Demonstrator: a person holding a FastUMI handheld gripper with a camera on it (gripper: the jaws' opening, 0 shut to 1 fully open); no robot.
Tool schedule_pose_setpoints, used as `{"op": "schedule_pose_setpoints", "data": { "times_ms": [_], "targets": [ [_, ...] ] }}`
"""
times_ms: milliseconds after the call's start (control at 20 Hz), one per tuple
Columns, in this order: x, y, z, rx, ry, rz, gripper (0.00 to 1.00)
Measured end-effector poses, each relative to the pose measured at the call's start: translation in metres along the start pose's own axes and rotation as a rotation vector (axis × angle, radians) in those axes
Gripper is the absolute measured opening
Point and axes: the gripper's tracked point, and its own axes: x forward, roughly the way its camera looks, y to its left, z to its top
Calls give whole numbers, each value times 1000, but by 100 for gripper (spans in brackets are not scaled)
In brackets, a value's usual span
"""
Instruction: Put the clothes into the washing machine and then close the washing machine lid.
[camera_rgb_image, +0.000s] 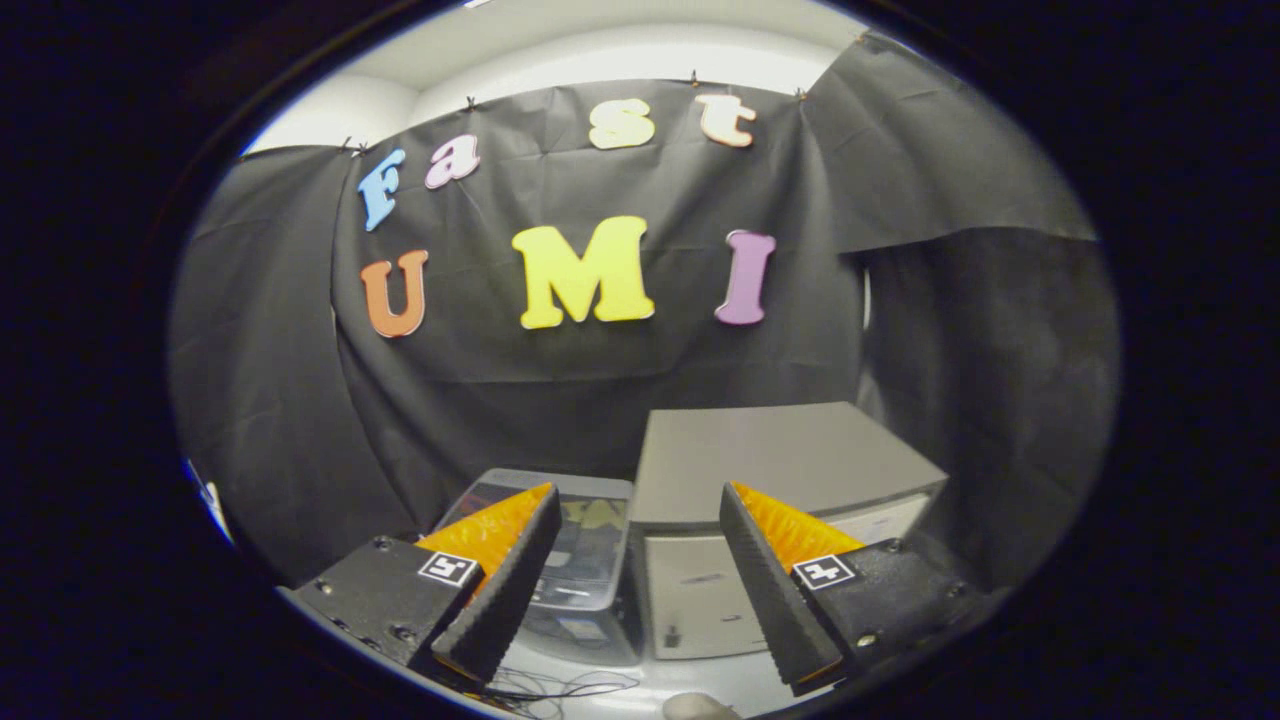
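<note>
My gripper (638, 490) is open, its fingers wide apart with nothing between them. Beyond and below the left finger stands a small top-loading washing machine (585, 610). Its tinted see-through lid (590, 525) lies across the top and mirrors the wall behind. I cannot tell what is inside the drum. Near the base of the fingers, a small pale rounded thing (700, 706) lies on the light surface; it is too cut off to tell if it is cloth.
A grey box-shaped cabinet (790, 460) with a flat top stands right beside the machine, beyond the right finger. Thin dark cables (560, 688) trail on the pale surface in front of the machine. Black cloth walls close in behind and on both sides.
</note>
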Motion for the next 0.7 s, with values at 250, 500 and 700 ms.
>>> {"op": "schedule_pose_setpoints", "data": {
  "times_ms": [250,500,700],
  "targets": [
    [-92,-76,-53,-54,11,-75,100],
    [-163,-114,-108,-13,52,-103,100],
    [-207,-132,-140,-10,62,-106,100]
  ]
}}
